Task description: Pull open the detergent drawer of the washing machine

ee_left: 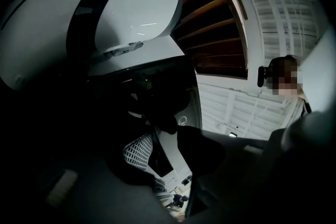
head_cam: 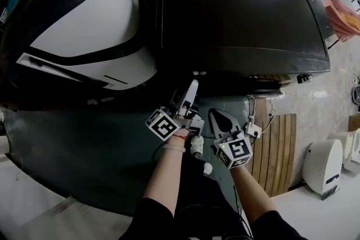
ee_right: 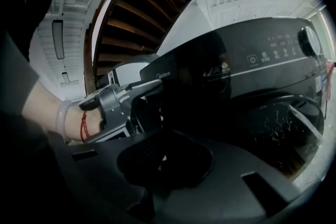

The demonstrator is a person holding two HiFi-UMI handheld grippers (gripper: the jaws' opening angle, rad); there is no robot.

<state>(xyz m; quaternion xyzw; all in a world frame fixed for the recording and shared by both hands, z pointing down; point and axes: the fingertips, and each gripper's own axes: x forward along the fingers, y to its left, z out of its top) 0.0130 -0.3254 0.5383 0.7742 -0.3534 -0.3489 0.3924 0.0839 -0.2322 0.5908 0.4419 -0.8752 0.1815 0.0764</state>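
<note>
The black washing machine (head_cam: 242, 8) fills the upper middle of the head view. In the right gripper view its front shows the drawer panel (ee_right: 189, 73) with a brand logo, the controls and the round door (ee_right: 283, 123). My left gripper (head_cam: 191, 93) points up at the machine's front top-left corner. Its upper finger (ee_right: 152, 85) reaches the drawer panel beside the logo. Its jaws stand apart (ee_left: 168, 149) with only bright background in the gap. My right gripper (head_cam: 219, 118) hangs just right of it, short of the machine, with its dark jaws together (ee_right: 163, 157) and empty. Whether the drawer is pulled out is hidden.
A large white and black appliance (head_cam: 84, 25) stands close on the machine's left. A wooden slatted board (head_cam: 275, 149) and a white device (head_cam: 323, 163) lie on the floor to the right. A person (ee_left: 286, 81) is visible behind in the left gripper view.
</note>
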